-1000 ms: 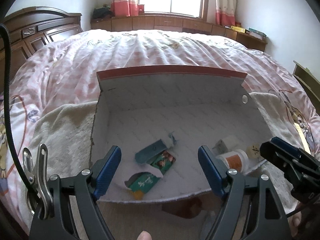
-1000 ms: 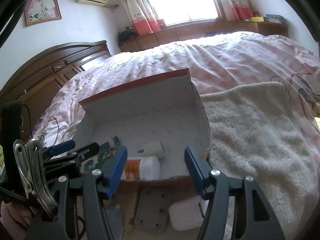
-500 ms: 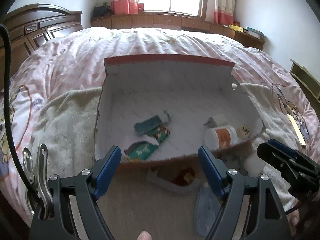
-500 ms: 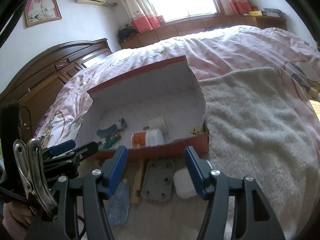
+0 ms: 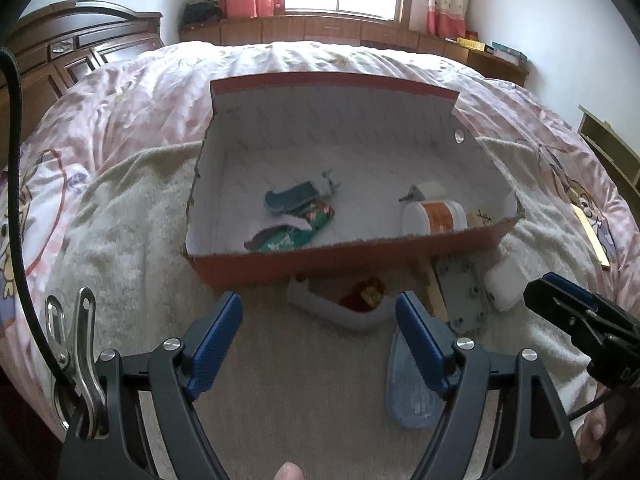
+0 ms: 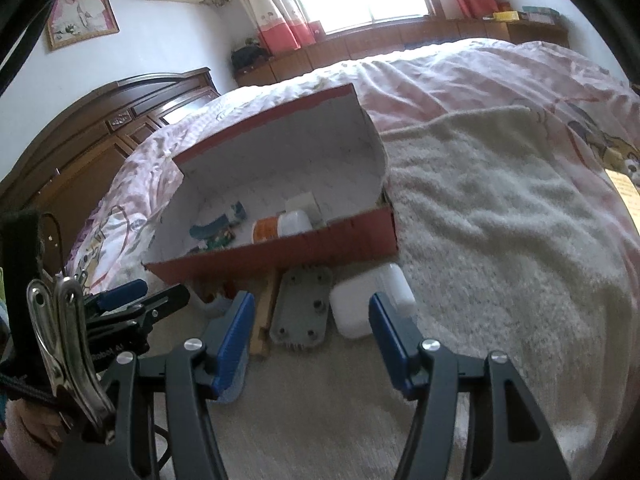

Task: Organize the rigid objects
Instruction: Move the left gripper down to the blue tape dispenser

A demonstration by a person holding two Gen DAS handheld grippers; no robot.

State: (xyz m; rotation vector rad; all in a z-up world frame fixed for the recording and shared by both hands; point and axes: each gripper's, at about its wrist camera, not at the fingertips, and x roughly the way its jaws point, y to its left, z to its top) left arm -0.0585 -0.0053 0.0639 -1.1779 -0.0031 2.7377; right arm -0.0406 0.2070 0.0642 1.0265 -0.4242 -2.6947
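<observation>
Left tool (image 5: 319, 320) and right tool (image 6: 311, 322) both spread apart, holding nothing. Red box (image 5: 360, 258) sits on towel (image 6: 500, 220); grey plate (image 6: 302, 308), possibly plastic, lies before it.

Red cardboard box (image 5: 340, 258), white inside, lid flap up at back, sits on beige towel. In it: white jar w/ orange label (image 5: 434, 218) on its side at right, teal curved piece (image 5: 290, 200) and green printed packets (image 5: 296, 230) mid-left. Outside, just in front of box's front wall: white tray w/ red item (image 5: 340, 308), wooden stick (image 6: 264, 316), grey plate w/ holes (image 6: 302, 306), white case (image 6: 352, 310), white bottle (image 6: 396, 288), blue oval piece (image 5: 408, 384) nearest cam.
</observation>
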